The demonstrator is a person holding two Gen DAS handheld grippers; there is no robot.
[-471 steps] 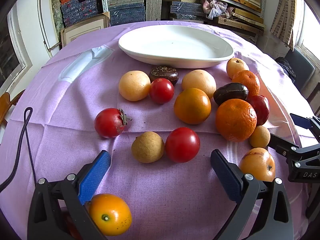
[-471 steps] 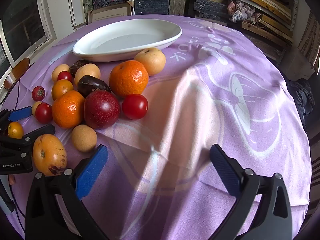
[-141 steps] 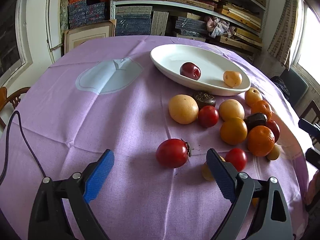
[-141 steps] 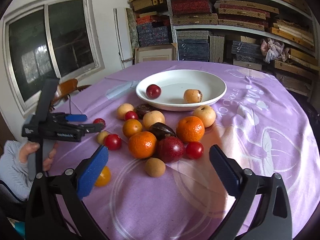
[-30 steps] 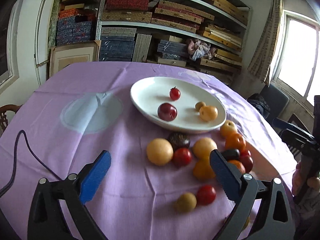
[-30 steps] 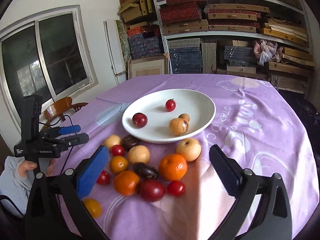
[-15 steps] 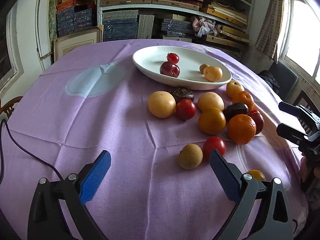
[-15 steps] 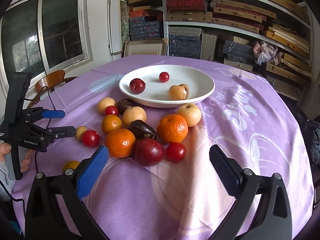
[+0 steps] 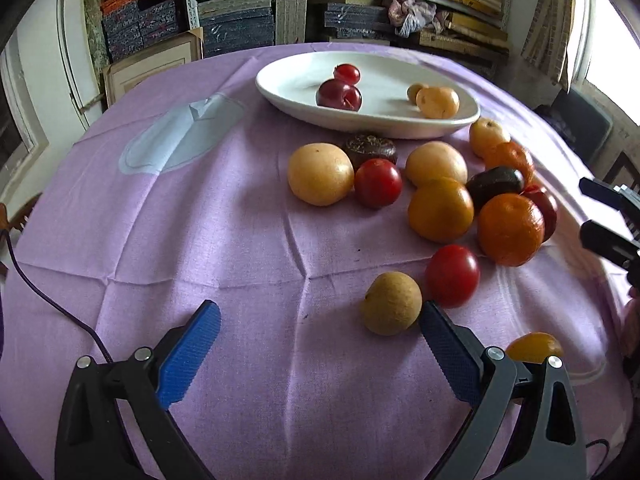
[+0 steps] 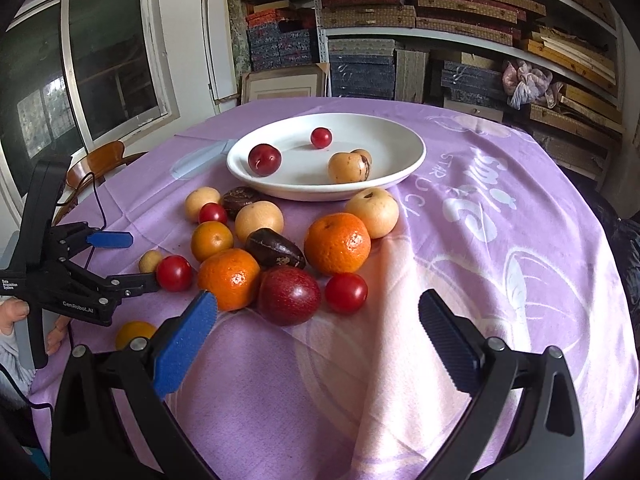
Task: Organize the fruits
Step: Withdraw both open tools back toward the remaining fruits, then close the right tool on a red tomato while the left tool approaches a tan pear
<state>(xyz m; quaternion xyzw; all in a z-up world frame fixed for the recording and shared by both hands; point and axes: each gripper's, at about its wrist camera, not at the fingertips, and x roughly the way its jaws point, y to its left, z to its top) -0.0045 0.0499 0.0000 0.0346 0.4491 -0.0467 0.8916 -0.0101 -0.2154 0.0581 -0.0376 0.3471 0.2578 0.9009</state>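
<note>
A white oval plate [image 9: 460, 122] [image 10: 414, 164] at the far side of the purple cloth holds a dark red plum [image 9: 338, 95] [image 10: 264, 159], a small tomato [image 10: 321, 137] and two tan fruits. Several loose fruits lie before it: oranges [image 10: 337, 243], tomatoes, a big plum [image 10: 289, 295], a dark avocado [image 10: 274, 248]. My left gripper [image 9: 320, 340] is open and empty, low over the cloth, its right finger beside a small tan fruit [image 9: 391, 303] and a red tomato [image 9: 452, 275]. My right gripper [image 10: 318, 322] is open and empty, near the plum and a tomato [image 10: 346, 292].
A small orange fruit [image 9: 534, 347] [image 10: 134, 333] lies near the table's front edge. A cable [image 9: 48, 300] trails on the left. A wooden chair [image 10: 100, 164] stands past the table. Shelves of stacked boxes [image 10: 400, 20] fill the back wall.
Both grippers have come lower and closer to the loose fruit over the last second. Since 4.7 s ago, a small tomato and a second tan fruit have been added to the plate.
</note>
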